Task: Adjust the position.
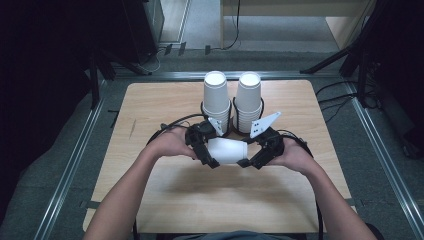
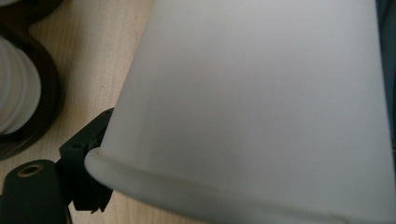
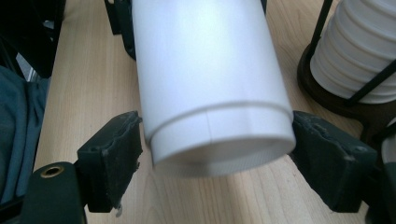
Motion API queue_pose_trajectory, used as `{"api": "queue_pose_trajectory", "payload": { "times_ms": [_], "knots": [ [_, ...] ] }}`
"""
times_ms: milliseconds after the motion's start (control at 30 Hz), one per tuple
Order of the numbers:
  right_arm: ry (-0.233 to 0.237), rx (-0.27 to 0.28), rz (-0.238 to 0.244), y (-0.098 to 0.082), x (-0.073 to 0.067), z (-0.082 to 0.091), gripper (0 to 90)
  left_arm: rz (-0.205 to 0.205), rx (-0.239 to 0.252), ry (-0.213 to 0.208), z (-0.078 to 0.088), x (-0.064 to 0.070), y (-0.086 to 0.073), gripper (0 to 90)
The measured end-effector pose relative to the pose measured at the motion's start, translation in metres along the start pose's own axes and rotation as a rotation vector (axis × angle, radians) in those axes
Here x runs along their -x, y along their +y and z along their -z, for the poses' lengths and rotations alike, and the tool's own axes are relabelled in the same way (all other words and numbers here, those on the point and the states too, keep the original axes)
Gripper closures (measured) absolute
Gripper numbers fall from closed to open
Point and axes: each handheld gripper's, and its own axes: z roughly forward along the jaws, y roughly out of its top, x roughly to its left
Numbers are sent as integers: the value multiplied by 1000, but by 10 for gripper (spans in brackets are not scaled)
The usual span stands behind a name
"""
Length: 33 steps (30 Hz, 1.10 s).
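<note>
Grippers meet over the middle of the wooden table [image 1: 165,195], each at one end of a white paper cup [image 1: 228,151] lying on its side between them; the left gripper [image 1: 207,152] is at the rim end, where the left gripper view shows the rolled rim [image 2: 154,179] pressed against one black jaw, the other jaw hidden behind the cup, so its grasp cannot be told for certain; the right gripper [image 1: 253,159] has its two jaws closed against the sides of the cup's base end [image 3: 219,144], pads touching the wall on both sides. Beyond the grippers, near the far edge, stand two stacks of upturned white cups, the left stack [image 1: 216,97] and the right stack [image 1: 248,100], side by side in a dark wire holder [image 1: 231,131].
</note>
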Motion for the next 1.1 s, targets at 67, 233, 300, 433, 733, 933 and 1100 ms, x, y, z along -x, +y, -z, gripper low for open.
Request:
{"api": "queue_pose_trajectory", "payload": {
  "times_ms": [67, 233, 300, 433, 733, 933, 1100],
  "knots": [
    [15, -10, 0, 1, -1, -5, 185, -7, -22, -9, -6, 0, 2, 93],
    [18, -47, 19, 1, -1, -14, 185, -10, -44, -15, -13, 1, 4, 92],
    [28, -58, 14, 1, -2, -17, 182, -8, -57, -23, -16, 2, 5, 92],
    [36, -74, 25, 1, -3, -21, 180, -15, -70, -26, -20, 2, 8, 91],
    [29, -124, 49, 0, -5, -32, 213, -28, -85, -20, -27, 4, 14, 90],
    [18, -130, 47, 1, -7, -27, 212, -38, 21, 36, -23, 9, 8, 42],
    [12, -104, 52, 1, -7, -23, 211, -34, 69, 35, -20, 10, 5, 0]
  ]
}}
